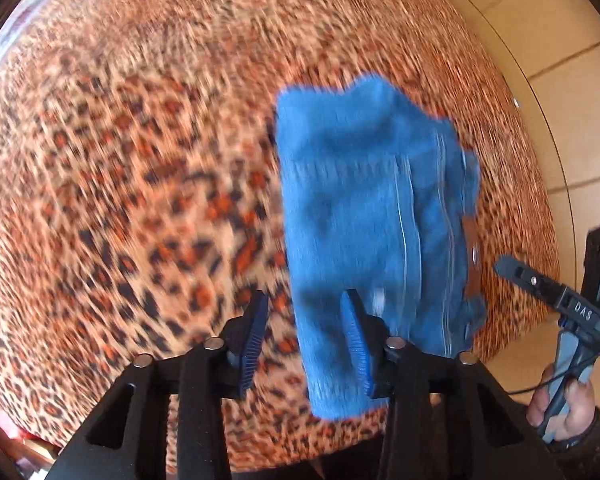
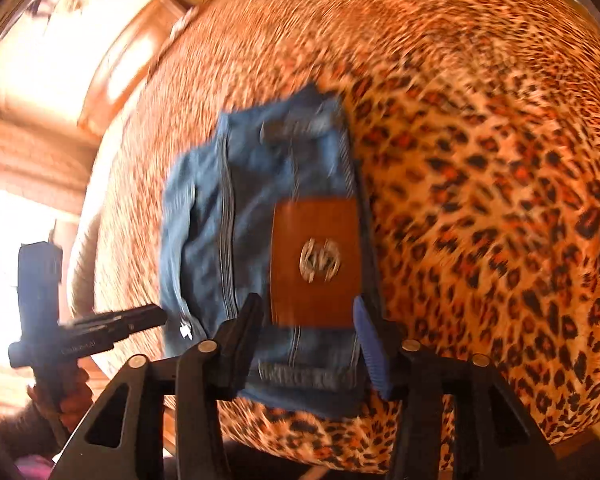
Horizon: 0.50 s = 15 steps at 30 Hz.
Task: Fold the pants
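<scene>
Left wrist view: my left fingers (image 1: 306, 344) are spread and empty, the folded pants (image 1: 374, 236) lying on the leopard bed (image 1: 140, 184) under my right-hand fingertip. My right fingers (image 2: 308, 344) gape too, straddling the leather patch (image 2: 314, 262); compact bundle looks finished, I judge.

Folded blue pants (image 1: 374, 236) on leopard-print bedspread (image 1: 140, 184), left tongs (image 1: 306, 332) open
</scene>
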Each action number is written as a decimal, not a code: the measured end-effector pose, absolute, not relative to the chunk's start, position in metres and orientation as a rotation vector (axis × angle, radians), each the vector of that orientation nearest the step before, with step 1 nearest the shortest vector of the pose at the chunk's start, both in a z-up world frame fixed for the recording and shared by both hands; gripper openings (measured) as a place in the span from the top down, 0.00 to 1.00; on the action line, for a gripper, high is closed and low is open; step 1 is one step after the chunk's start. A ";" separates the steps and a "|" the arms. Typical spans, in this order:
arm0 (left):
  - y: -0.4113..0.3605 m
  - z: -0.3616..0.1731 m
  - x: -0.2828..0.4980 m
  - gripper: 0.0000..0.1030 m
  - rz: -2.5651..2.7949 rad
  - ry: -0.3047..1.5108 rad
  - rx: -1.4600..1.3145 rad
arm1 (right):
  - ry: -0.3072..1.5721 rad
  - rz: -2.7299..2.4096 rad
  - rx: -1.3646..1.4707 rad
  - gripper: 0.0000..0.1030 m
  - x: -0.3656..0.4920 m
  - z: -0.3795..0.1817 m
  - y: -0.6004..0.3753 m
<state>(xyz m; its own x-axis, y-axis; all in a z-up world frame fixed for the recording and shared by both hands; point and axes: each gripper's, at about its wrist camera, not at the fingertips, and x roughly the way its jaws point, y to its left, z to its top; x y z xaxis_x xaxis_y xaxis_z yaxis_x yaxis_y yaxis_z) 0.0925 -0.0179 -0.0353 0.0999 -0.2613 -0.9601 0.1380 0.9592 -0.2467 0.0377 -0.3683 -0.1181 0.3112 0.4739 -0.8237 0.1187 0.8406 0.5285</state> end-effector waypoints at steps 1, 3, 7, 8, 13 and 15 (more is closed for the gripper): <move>-0.017 -0.034 0.102 0.49 -0.281 1.436 -0.121 | 1.244 0.232 0.571 0.42 0.045 -0.119 -0.373; -0.015 -0.040 0.119 0.47 -0.250 1.440 -0.166 | 1.261 0.216 0.584 0.41 0.056 -0.128 -0.375; -0.013 -0.074 0.134 0.40 -0.248 1.535 -0.291 | 1.307 0.275 0.654 0.39 0.070 -0.156 -0.363; -0.012 -0.083 0.133 0.32 -0.257 1.562 -0.333 | 1.310 0.319 0.668 0.37 0.072 -0.160 -0.358; -0.026 -0.096 0.139 0.18 -0.314 1.548 -0.347 | 1.258 0.437 0.628 0.24 0.066 -0.159 -0.341; -0.042 -0.093 0.137 0.41 -0.315 1.532 -0.308 | 1.253 0.386 0.578 0.26 0.070 -0.158 -0.331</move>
<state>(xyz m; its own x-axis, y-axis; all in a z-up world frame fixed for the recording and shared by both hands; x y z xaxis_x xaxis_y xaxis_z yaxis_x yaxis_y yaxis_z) 0.1367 -0.0416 -0.0928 0.0144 -0.3876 -0.9217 0.0079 0.9218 -0.3875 0.0704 -0.3309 -0.1579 0.2782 0.5708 -0.7725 0.0373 0.7972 0.6025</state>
